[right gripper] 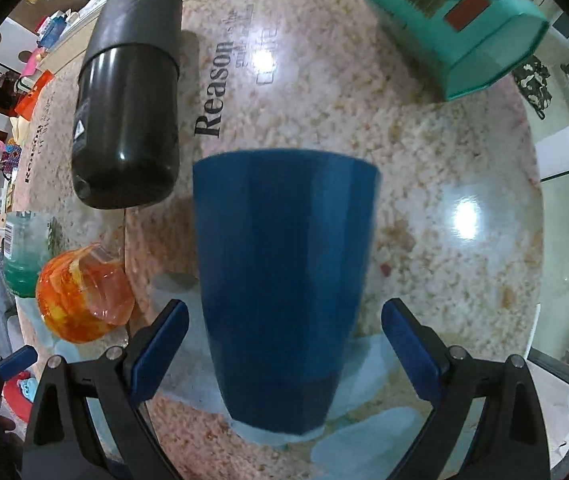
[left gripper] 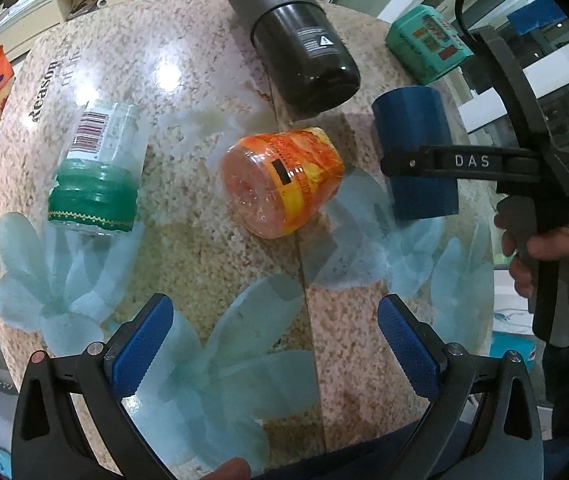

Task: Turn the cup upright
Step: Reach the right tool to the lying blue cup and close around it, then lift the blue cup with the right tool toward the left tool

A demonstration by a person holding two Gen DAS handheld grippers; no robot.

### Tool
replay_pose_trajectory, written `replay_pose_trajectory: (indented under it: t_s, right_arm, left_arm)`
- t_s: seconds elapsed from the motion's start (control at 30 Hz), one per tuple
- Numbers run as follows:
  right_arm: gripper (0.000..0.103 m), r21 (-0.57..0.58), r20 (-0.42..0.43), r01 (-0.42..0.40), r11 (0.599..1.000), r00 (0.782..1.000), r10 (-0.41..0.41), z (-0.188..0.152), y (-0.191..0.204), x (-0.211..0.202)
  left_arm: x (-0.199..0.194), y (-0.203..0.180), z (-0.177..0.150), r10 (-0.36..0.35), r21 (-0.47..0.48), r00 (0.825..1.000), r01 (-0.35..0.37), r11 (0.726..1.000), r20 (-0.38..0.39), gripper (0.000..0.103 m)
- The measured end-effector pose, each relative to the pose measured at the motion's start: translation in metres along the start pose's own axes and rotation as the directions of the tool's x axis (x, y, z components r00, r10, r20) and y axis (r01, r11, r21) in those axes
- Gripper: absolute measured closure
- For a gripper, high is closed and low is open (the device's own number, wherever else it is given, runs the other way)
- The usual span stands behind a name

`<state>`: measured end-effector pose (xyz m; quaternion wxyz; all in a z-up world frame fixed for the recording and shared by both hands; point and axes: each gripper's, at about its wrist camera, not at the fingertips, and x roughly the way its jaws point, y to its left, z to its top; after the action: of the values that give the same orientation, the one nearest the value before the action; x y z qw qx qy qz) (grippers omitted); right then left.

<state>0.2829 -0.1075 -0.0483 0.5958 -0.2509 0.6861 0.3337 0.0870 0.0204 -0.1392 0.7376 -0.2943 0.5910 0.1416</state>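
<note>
**Blue cup between right tongs, not gripped**

Left to right on the speckled table (left gripper: 204, 260): a green-capped clear bottle (left gripper: 98, 168) lying down, an orange jar (left gripper: 284, 180) on its side, a black canister (left gripper: 300, 48) behind it, then the blue cup (left gripper: 416, 152) and a teal box (left gripper: 426, 46) at the far edge. Left tongs (left gripper: 276, 352) spread wide over bare table, holding nothing. Right tongs (right gripper: 284, 344) are also spread; the blue cup sits between the pads (right gripper: 162, 344) with gaps on both sides. Cup orientation: cannot tell.
</note>
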Motion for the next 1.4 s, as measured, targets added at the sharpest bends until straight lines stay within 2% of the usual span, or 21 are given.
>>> replay_pose_trajectory:
  t_s: [0.1, 0.27, 0.43, 0.53, 0.63, 0.73, 0.8, 0.97, 1.27, 1.4]
  right_arm:
    - [0.006, 0.003, 0.005, 0.015, 1.0, 1.0, -0.015, 0.0, -0.003, 0.002]
    - [0.024, -0.001, -0.005, 0.042, 0.999, 0.999, -0.042, -0.007, 0.002, 0.01]
    - [0.029, -0.03, 0.015, 0.091, 0.995, 0.996, -0.091, -0.018, 0.009, 0.012]
    - [0.039, -0.053, 0.034, 0.105, 0.993, 0.994, -0.103, -0.023, 0.015, 0.013]
    - [0.039, -0.053, 0.027, 0.091, 0.994, 0.996, -0.089, -0.029, 0.018, 0.009]
    - [0.04, -0.086, 0.057, 0.12, 0.989, 0.992, -0.115, -0.039, 0.03, 0.007]
    - [0.04, -0.085, 0.062, 0.099, 0.991, 0.994, -0.094, -0.032, 0.041, -0.011]
    - [0.04, -0.045, 0.058, 0.032, 0.998, 0.998, -0.03, -0.05, 0.044, -0.036]
    - [0.039, -0.06, 0.054, 0.0, 0.998, 0.999, 0.004, -0.12, 0.097, -0.074]
    - [0.039, -0.142, 0.078, 0.062, 0.988, 0.996, -0.052, -0.156, 0.135, -0.072]
  left_arm:
    - [0.005, 0.0, 0.003, 0.007, 0.005, 1.0, -0.007, 1.0, -0.004, 0.0]
    - [0.007, 0.003, 0.002, 0.007, 0.007, 1.0, -0.007, 1.0, -0.004, 0.0]
    - [0.005, 0.013, -0.002, 0.015, -0.004, 1.0, -0.015, 1.0, -0.011, 0.0]
    - [0.003, 0.022, -0.005, 0.012, -0.024, 1.0, -0.013, 1.0, -0.01, 0.0]
    - [-0.002, 0.03, -0.008, 0.009, -0.033, 1.0, -0.009, 0.999, -0.002, 0.0]
    - [-0.006, 0.034, -0.009, 0.016, -0.029, 1.0, -0.016, 0.999, -0.004, 0.0]
    - [-0.01, 0.04, -0.011, 0.014, -0.025, 1.0, -0.014, 1.0, -0.002, 0.0]
    - [-0.02, 0.052, -0.018, 0.008, -0.024, 1.0, -0.008, 1.0, 0.0, 0.0]
    - [-0.044, 0.071, -0.035, -0.021, 0.006, 0.999, 0.02, 1.0, 0.027, 0.0]
    - [-0.047, 0.064, -0.046, -0.027, 0.029, 0.999, 0.026, 0.999, 0.028, 0.0]
